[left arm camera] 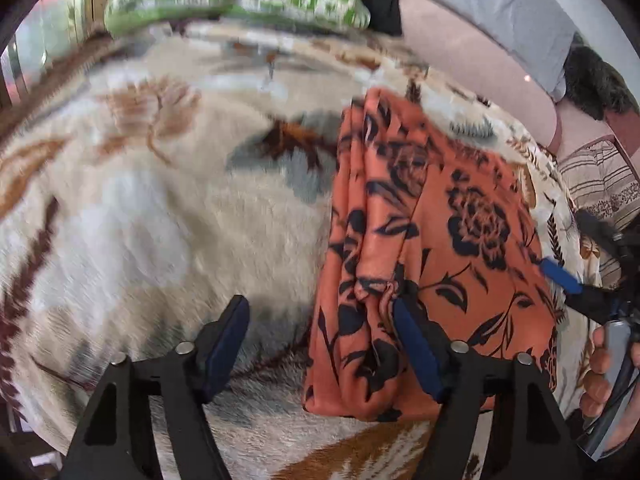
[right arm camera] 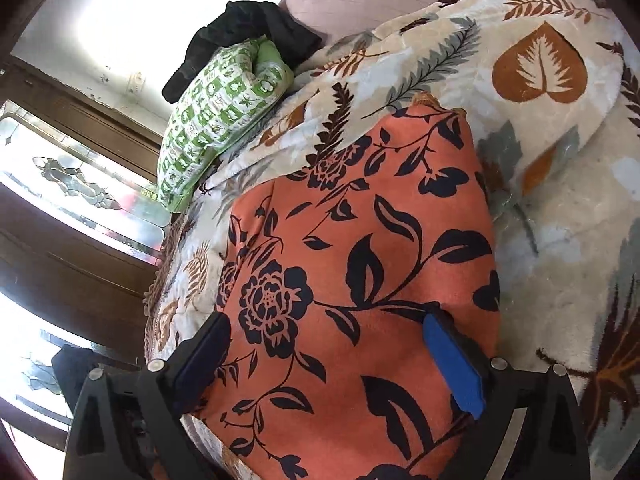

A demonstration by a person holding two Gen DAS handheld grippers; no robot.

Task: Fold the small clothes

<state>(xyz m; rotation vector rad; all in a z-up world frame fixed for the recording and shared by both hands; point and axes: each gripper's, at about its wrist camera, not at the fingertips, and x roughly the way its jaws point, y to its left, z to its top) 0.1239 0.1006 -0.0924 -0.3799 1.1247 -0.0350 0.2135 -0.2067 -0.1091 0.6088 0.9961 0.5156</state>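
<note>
Orange floral garment (right arm camera: 360, 260) lies on the bed, folded into a long narrow stack on top of the leaf-print blanket (left arm camera: 160, 220). In the left wrist view its layered fold edges bunch along the left side, with a crumpled corner at the near end. In the right wrist view the top face looks flat and smooth.

Left gripper (left arm camera: 320, 344) hovers over the garment's near-left edge. Its fingers stand apart, nothing clamped: the right finger (left arm camera: 416, 352) sits over the bunched corner, the left one over bare blanket. Whether the right finger touches the cloth cannot be told.

Right gripper (right arm camera: 336, 356) is above the garment, fingers spread wide with the flat cloth showing between them and no grip on it. The left wrist view shows one of its blue pads at the garment's right edge, plus the person's hand (left arm camera: 600, 368) on the handle.

Beyond the garment: a green-and-white patterned pillow (right arm camera: 216, 120) at the blanket's far edge, a dark cloth heap (right arm camera: 248, 28) touching it behind, and a pink sheet (left arm camera: 472, 52) under a grey pillow (left arm camera: 516, 12).
</note>
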